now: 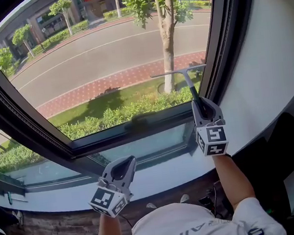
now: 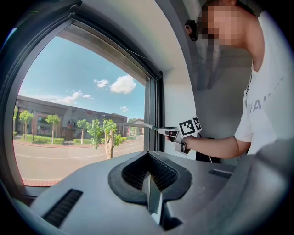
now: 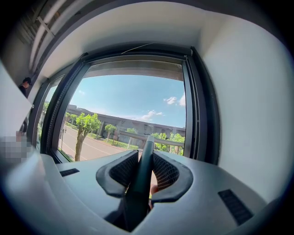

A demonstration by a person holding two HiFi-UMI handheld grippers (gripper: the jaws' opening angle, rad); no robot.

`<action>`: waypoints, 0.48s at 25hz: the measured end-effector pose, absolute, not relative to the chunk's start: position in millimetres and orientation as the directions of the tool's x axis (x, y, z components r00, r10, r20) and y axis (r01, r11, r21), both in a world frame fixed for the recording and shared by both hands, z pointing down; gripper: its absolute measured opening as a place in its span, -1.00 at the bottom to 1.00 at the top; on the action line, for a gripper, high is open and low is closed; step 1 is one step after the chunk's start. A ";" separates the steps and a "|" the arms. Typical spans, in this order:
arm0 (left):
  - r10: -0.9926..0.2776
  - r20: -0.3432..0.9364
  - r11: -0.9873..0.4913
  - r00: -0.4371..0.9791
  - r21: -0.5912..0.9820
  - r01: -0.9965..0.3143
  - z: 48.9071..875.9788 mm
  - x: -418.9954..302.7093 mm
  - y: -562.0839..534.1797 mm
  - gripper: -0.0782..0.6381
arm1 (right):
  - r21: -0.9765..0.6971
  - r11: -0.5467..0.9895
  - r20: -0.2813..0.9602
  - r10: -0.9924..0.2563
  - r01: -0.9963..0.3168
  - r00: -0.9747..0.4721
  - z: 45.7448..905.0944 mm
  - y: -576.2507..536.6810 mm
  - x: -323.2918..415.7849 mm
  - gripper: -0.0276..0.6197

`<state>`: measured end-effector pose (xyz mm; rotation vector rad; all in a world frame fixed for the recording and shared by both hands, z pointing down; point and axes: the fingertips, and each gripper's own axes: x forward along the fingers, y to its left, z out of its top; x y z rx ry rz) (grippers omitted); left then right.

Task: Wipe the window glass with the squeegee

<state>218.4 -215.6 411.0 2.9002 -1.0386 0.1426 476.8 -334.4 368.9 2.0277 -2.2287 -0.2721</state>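
The squeegee (image 1: 179,72) has its thin blade lying level against the window glass (image 1: 105,66), near the pane's lower right corner. Its dark handle runs down into my right gripper (image 1: 203,106), which is shut on it. In the right gripper view the handle (image 3: 140,183) is pinched between the ribbed pads, and the blade crosses ahead in front of the glass. My left gripper (image 1: 125,166) hangs lower, over the sill, shut with nothing in it. The left gripper view shows its jaws (image 2: 149,160) closed, with the right gripper (image 2: 177,134) and squeegee (image 2: 140,125) beyond.
A thick dark window frame (image 1: 217,44) borders the pane, with a narrow lower pane (image 1: 139,146) under a crossbar. A white sill (image 1: 158,173) runs below, and a white wall (image 1: 267,65) rises at the right. Dark gear (image 1: 291,146) lies low on the right.
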 end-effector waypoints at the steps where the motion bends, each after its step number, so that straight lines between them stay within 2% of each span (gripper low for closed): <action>1: -0.630 0.107 -0.772 0.769 0.023 -0.636 410.9 218.5 -215.4 -0.74 | 0.206 0.089 -0.029 -0.995 -0.974 -0.097 372.0 -334.1 477.6 -0.61; 12: -0.629 0.115 -0.771 0.769 0.029 -0.636 419.2 219.4 -217.9 -0.74 | 0.187 0.104 0.071 -0.993 -0.977 -0.092 425.6 -336.8 478.8 -0.61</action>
